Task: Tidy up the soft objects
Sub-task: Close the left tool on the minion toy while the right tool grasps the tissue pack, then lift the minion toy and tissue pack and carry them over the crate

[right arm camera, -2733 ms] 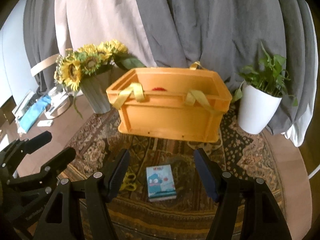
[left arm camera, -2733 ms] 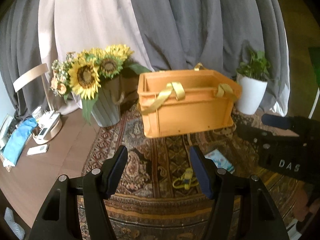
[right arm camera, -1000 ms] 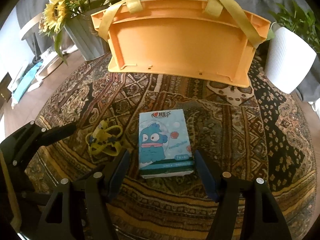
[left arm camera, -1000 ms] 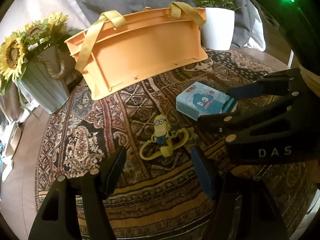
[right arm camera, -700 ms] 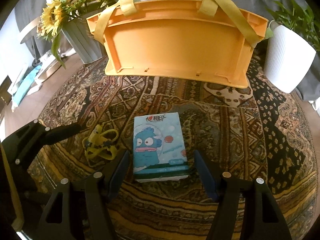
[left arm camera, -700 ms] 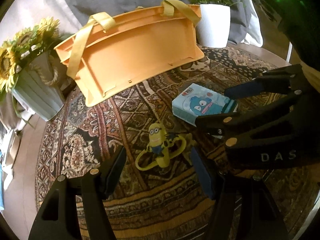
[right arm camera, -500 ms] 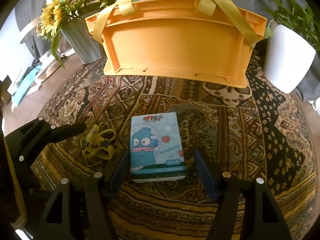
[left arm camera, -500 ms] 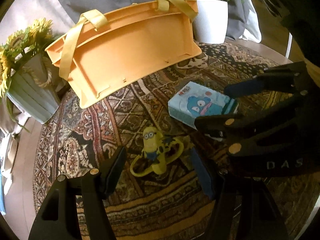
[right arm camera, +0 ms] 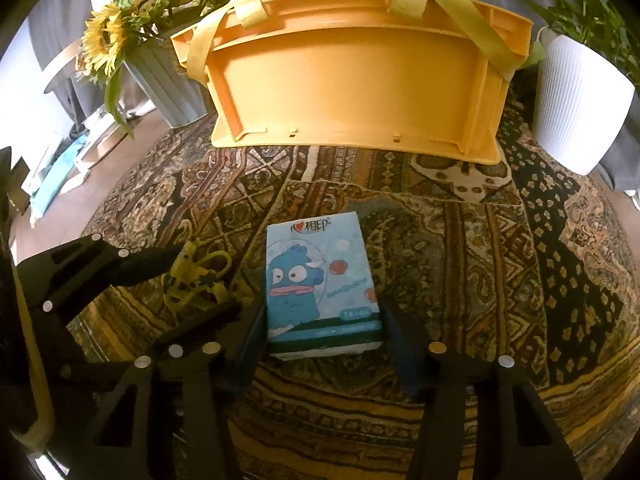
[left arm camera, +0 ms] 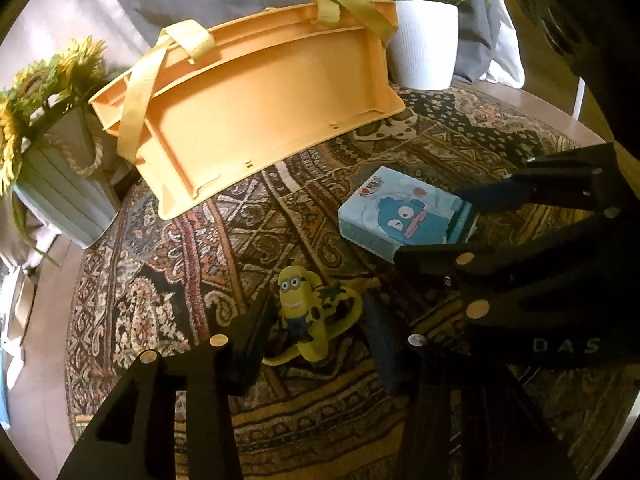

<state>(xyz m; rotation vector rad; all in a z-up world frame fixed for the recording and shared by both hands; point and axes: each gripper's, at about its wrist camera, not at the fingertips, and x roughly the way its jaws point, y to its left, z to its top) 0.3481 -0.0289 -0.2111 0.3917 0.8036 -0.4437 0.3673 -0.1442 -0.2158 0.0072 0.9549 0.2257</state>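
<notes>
A yellow minion toy (left arm camera: 304, 312) lies on the patterned rug, between the open fingers of my left gripper (left arm camera: 316, 330); it also shows in the right wrist view (right arm camera: 196, 276). A light blue tissue pack with a blue cartoon face (right arm camera: 318, 284) lies to its right, its near end between the open fingers of my right gripper (right arm camera: 324, 344). The pack also shows in the left wrist view (left arm camera: 404, 216), where the right gripper (left arm camera: 460, 224) straddles it. An orange crate with yellow straps (right arm camera: 356, 76) stands behind both.
A grey pot of sunflowers (right arm camera: 160, 56) stands left of the crate and a white pot with a green plant (right arm camera: 580, 100) stands right of it. The rug (right arm camera: 480, 240) covers a round wooden table; small items lie at the far left edge (right arm camera: 60, 168).
Both grippers have come down from high above the table and moved forward. The left now straddles the minion toy and the right straddles the tissue pack. Both stay open.
</notes>
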